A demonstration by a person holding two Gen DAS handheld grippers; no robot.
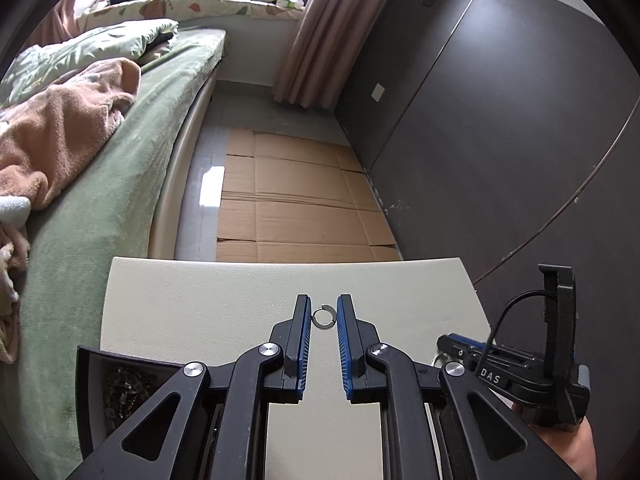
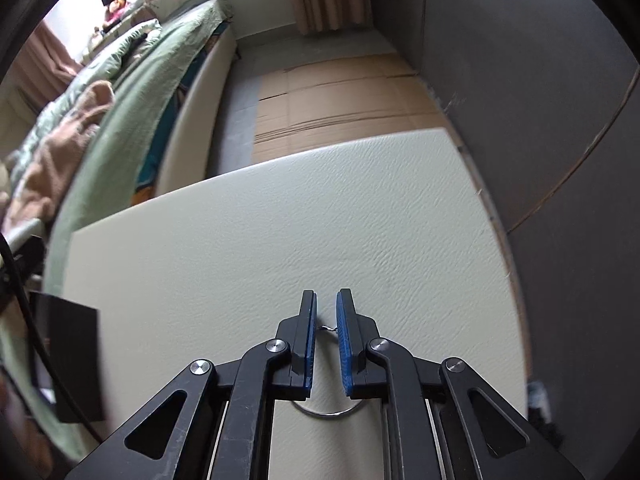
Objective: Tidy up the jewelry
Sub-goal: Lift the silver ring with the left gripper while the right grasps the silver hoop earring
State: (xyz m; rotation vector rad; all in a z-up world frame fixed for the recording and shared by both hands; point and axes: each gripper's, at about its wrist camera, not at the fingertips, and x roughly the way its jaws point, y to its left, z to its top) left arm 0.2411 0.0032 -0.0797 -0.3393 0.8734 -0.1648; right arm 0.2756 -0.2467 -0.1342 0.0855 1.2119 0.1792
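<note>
A small silver open ring (image 1: pixel 322 318) lies on the cream table (image 1: pixel 200 300) between the blue pads of my left gripper (image 1: pixel 323 312); the jaws stand just either side of it, narrowly open. My right gripper (image 2: pixel 326 312) is over a large silver hoop (image 2: pixel 326 410) lying flat on the table (image 2: pixel 280 240); a thin wire part of it (image 2: pixel 327 329) shows between the pads, and the jaws seem to touch it. The right gripper also shows in the left wrist view (image 1: pixel 460 350) at the right. A black box (image 1: pixel 120 384) holding dark jewelry stands at the left.
A bed with a green cover (image 1: pixel 100 184) runs along the left. Flattened cardboard (image 1: pixel 296 200) lies on the floor beyond the table. A dark wall (image 1: pixel 500 120) stands at the right. The black box also shows in the right wrist view (image 2: pixel 74 360).
</note>
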